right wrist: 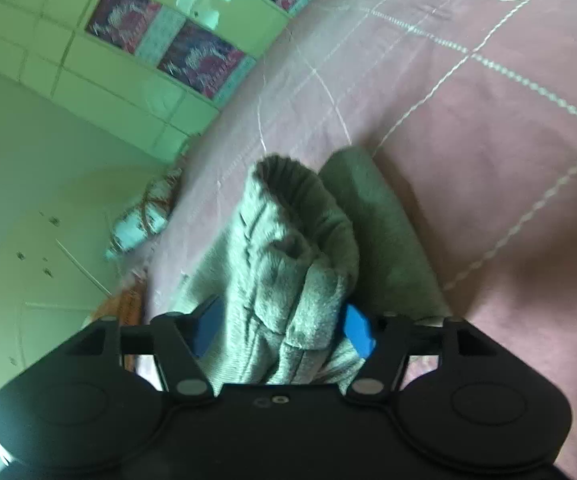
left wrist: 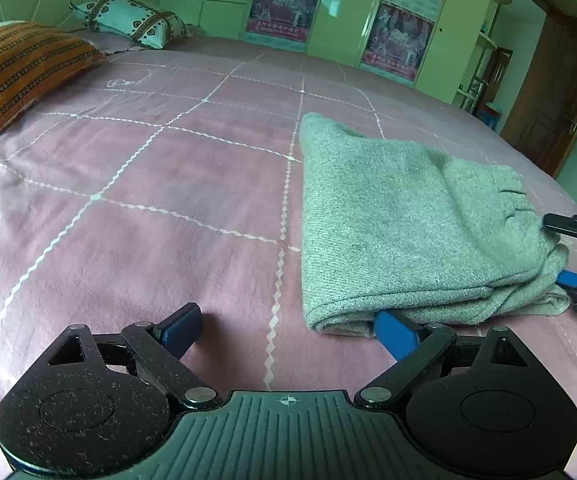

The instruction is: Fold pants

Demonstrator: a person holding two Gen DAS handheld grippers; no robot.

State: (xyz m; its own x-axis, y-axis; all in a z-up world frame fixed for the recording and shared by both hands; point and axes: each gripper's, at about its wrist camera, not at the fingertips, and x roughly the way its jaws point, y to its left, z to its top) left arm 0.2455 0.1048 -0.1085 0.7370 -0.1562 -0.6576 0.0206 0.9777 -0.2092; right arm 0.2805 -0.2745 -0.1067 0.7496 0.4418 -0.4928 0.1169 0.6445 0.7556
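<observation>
Grey knit pants (left wrist: 408,220) lie folded into a thick bundle on the pink checked bed (left wrist: 148,208), toward its right side in the left wrist view. The left gripper (left wrist: 288,332) sits low on the cover with its fingers (left wrist: 180,330) wide apart; the right-hand blue pad has slipped just under the near fold, the other pad rests on bare cover. That placement looks meant for getting under the edge before closing on it. At the bundle's far right end the right gripper (left wrist: 572,256) reaches in, one finger above and one below the elastic waistband. Two pillows (left wrist: 20,68) lie at the head of the bed, well apart from the pants; no container is in sight.

From the right wrist view, which is tilted and blurred, the pants (right wrist: 292,264) fill the gap of the right gripper (right wrist: 280,332). Its blue fingers (right wrist: 358,336) press the bunched waistband from both sides, clamped on the cloth, probably to hold that end firm for the next fold. The bed (right wrist: 488,160) stretches beyond.
</observation>
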